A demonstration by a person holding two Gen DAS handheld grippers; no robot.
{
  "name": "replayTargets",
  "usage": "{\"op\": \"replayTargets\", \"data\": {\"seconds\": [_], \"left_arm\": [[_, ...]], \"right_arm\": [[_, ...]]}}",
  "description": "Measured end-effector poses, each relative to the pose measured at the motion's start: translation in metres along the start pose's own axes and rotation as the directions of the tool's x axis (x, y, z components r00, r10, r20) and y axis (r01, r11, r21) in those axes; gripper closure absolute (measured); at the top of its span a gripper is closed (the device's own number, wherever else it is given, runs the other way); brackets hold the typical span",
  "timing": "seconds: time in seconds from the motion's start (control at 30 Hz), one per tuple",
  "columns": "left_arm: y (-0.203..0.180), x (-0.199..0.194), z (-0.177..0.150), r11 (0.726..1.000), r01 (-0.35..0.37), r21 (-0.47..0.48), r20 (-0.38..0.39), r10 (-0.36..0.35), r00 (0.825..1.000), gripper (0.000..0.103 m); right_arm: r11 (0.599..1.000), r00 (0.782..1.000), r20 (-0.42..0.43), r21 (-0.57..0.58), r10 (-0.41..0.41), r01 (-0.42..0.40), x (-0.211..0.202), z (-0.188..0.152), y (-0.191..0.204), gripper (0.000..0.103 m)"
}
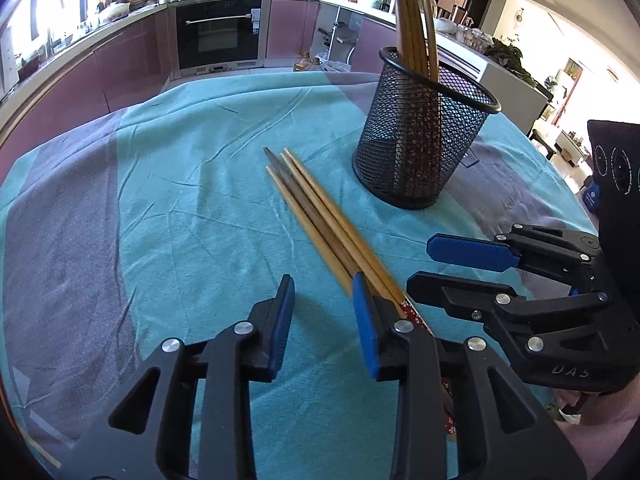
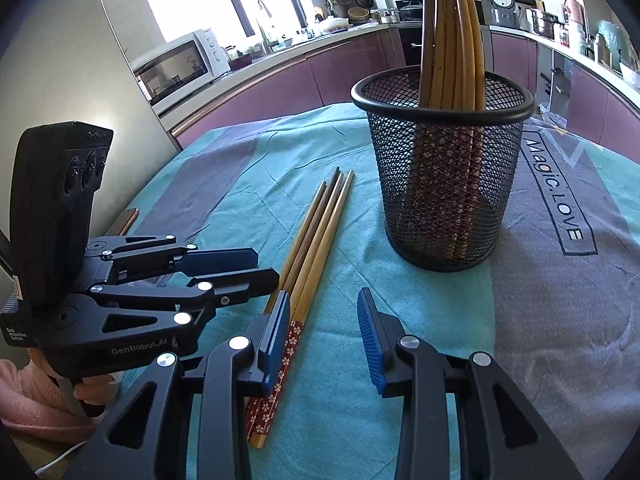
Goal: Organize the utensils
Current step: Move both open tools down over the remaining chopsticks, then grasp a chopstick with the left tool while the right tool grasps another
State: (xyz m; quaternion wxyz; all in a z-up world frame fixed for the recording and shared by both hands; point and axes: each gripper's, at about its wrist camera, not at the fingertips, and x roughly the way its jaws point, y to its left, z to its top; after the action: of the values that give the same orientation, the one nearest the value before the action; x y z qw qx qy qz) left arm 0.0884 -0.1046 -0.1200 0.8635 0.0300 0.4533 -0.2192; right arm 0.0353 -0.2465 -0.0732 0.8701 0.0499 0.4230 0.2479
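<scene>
Chopsticks lie in a loose bundle of four on a teal and grey cloth printed with "Magic.LOVE", which covers a table in a kitchen with purple cabinets, a built-in oven, a microwave and a bright window. Their thin tips point to the far side, towards a black mesh holder standing just beyond and to the right; their red flowered handle ends are nearest the cameras. One holder is there, with about six more chopsticks upright in it, leaning on its rim.

The left gripper sits low just left of the bundle, its right pad against the sticks' side, jaws partly apart with nothing between them. The right gripper sits just right of the bundle, its left pad over the handle ends, jaws likewise partly apart and empty. A hand in a pink sleeve holds the left gripper.
</scene>
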Motion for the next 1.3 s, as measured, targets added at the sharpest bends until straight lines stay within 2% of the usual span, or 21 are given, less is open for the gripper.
{"op": "replayTargets", "data": {"seconds": [0.3, 0.47, 0.63, 0.87, 1.0, 1.3], "left_arm": [[-0.003, 0.002, 0.000, 1.000, -0.016, 0.021, -0.001, 0.016, 1.000, 0.067], [-0.003, 0.005, 0.000, 0.997, -0.063, 0.048, -0.015, 0.064, 0.998, 0.079], [0.002, 0.004, 0.000, 0.999, -0.043, 0.030, -0.015, 0.044, 0.999, 0.079], [0.006, 0.003, -0.001, 0.999, -0.031, 0.017, -0.014, 0.032, 0.999, 0.079], [0.009, 0.003, -0.001, 1.000, -0.022, 0.008, -0.015, 0.022, 1.000, 0.079], [0.018, 0.005, 0.006, 0.999, -0.027, -0.018, -0.023, 0.026, 0.999, 0.080]], "right_arm": [[1.000, 1.000, -0.009, -0.003, 0.001, -0.001, 0.003, 0.000, 0.000, 0.070], [1.000, 1.000, -0.017, -0.012, -0.001, 0.001, 0.007, 0.001, 0.001, 0.070], [0.999, 1.000, -0.027, -0.031, -0.015, 0.014, 0.013, 0.003, 0.007, 0.070], [0.994, 0.996, -0.027, -0.072, -0.082, 0.080, 0.018, 0.008, 0.012, 0.071], [0.988, 0.991, -0.037, -0.095, -0.128, 0.124, 0.020, 0.007, 0.013, 0.083], [0.985, 0.989, -0.042, -0.103, -0.142, 0.137, 0.035, 0.020, 0.017, 0.082]]}}
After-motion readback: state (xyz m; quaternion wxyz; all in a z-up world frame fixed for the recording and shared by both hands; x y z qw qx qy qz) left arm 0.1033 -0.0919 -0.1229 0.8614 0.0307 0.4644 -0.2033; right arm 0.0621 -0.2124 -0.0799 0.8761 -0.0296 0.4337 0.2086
